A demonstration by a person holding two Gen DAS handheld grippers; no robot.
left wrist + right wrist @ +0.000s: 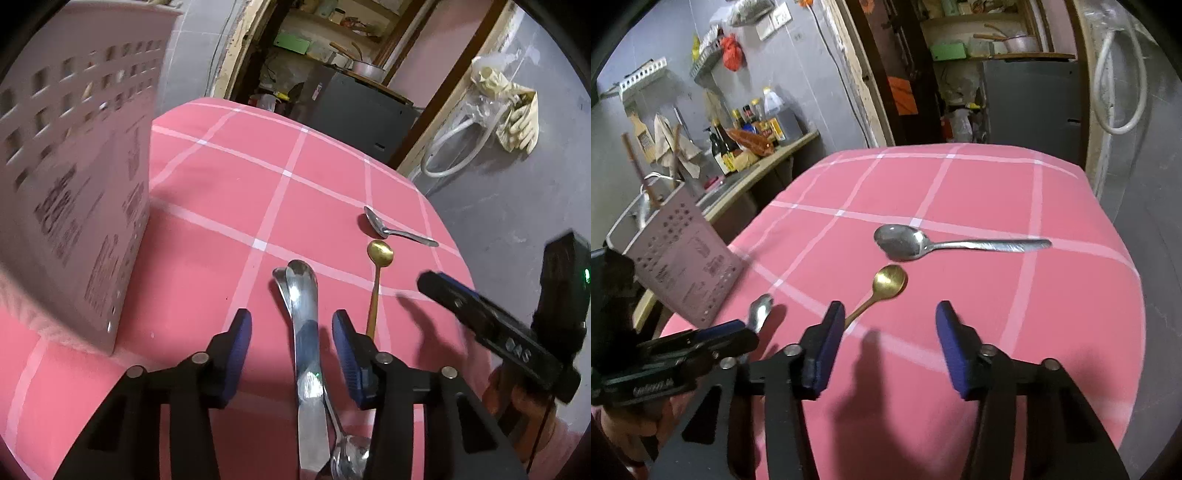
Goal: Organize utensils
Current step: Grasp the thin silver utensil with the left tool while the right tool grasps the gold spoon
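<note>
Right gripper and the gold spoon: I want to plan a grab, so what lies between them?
In the right wrist view, only bare pink cloth separates the right gripper from the gold spoon; the spoon's handle already reaches one pad.

Left gripper [291, 323] and right gripper [890, 314] low over the table, fingers spread apart.

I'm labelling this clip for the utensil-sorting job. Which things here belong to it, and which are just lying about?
Belongs to the job:
gold spoon
silver spoon
two steel utensils between the open left gripper
perforated holder
open right gripper

Lying about:
sauce bottles
rubber gloves
white hose
</note>
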